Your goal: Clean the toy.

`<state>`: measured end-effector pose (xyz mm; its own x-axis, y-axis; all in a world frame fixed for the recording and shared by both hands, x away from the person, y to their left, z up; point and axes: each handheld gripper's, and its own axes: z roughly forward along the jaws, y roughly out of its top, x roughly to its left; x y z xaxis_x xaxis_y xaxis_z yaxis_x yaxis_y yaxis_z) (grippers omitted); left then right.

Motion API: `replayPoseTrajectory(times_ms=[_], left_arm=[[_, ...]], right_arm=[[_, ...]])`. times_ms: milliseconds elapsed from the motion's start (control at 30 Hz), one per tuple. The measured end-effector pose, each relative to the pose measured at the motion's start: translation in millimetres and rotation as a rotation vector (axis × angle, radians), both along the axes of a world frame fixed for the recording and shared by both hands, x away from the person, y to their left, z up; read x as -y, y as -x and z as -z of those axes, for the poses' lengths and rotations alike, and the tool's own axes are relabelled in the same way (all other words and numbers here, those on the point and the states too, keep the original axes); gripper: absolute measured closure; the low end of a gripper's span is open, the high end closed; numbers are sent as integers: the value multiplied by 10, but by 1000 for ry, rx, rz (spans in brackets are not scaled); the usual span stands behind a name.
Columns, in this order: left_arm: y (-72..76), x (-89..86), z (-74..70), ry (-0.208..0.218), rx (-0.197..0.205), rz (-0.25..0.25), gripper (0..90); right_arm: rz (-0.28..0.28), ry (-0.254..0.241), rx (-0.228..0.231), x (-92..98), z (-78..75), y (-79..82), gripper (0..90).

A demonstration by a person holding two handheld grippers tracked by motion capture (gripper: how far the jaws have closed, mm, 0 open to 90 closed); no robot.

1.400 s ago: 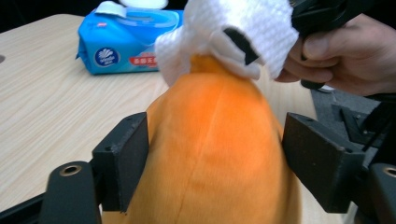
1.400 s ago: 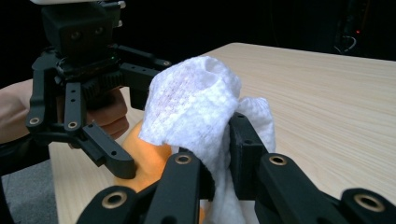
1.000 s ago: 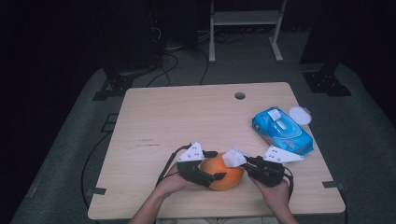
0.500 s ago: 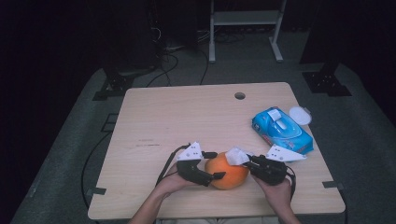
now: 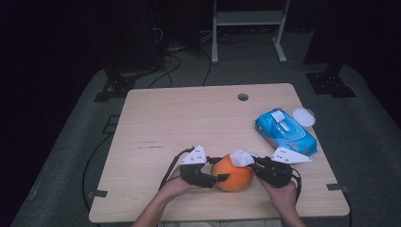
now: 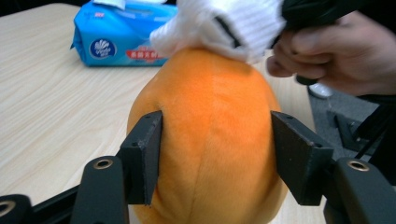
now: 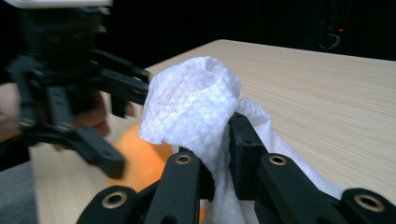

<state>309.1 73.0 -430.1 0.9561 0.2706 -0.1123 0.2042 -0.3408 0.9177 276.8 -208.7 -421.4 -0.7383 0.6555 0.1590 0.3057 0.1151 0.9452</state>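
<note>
An orange plush fruit sits near the front edge of the table, about midway along it, between the person's two hands. In the left gripper view the fruit stands between the black jaws of the left tool; both pads lie against its flanks, so the tool is clamped on it, the jaws having just been closing around it. From above, the left tool comes in from the fruit's left, with the left hand behind it.

A white wipe rests on the fruit's upper right side. In the right gripper view the wipe is bunched up and pinched between the jaws of the right tool, which are drawn together on it; the cloth billows above the jaw tips and trails down past them. The right tool reaches the fruit from the right, held by the right hand. In the left gripper view the wipe presses onto the top of the fruit.

Farther right and back on the table lies a blue wipe pack, tilted, with a round white lid just beside its far corner. A small hole is near the table's back edge.
</note>
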Motion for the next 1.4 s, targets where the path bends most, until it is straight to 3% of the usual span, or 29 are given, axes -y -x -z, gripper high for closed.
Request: replayPoseTrajectory(times_ms=[100,133,233,300,400,500,600,667,733,800,833,900,967,1100,1200,1400], left_arm=[[0,46,43,-22,-1,-24,210],[10,63,60,-36,4,-25,210],[27,53,23,-49,39,-28,317],[32,17,-32,-26,45,-23,396],[33,-19,-112,34,34,-25,462],[49,6,-131,11,56,-33,461],[51,26,-102,6,52,-31,408],[38,23,-106,11,57,-34,321],[11,13,-84,10,36,-46,195],[-20,3,-20,-11,22,-46,126],[-32,5,19,-21,17,-54,122],[-46,22,80,-27,-2,-47,161],[-29,35,74,-40,16,-45,234],[17,16,-12,-40,44,-29,419],[31,-8,-91,-36,33,-15,461],[41,-30,-143,-6,41,-27,498]], right_arm=[[6,-9,-9,1,-4,5,815],[1,-10,-10,-15,-10,16,815],[-56,-5,15,-151,-52,82,815],[-61,17,41,-186,-78,103,815],[-31,-9,28,-83,-74,58,815],[-18,-41,-7,-37,-54,41,815],[-58,-47,-4,-136,-72,77,815],[-68,-9,20,-191,-84,95,816],[-54,-15,6,-145,-51,62,816],[-13,-4,8,-61,-22,24,816],[7,-23,-3,-5,-13,-4,816],[35,-35,-12,66,-12,-29,816],[28,-36,-8,41,-25,-7,815],[-35,-58,24,-82,-99,80,815],[-54,-46,50,-114,-139,110,815],[-6,-72,5,-10,-71,46,814]])
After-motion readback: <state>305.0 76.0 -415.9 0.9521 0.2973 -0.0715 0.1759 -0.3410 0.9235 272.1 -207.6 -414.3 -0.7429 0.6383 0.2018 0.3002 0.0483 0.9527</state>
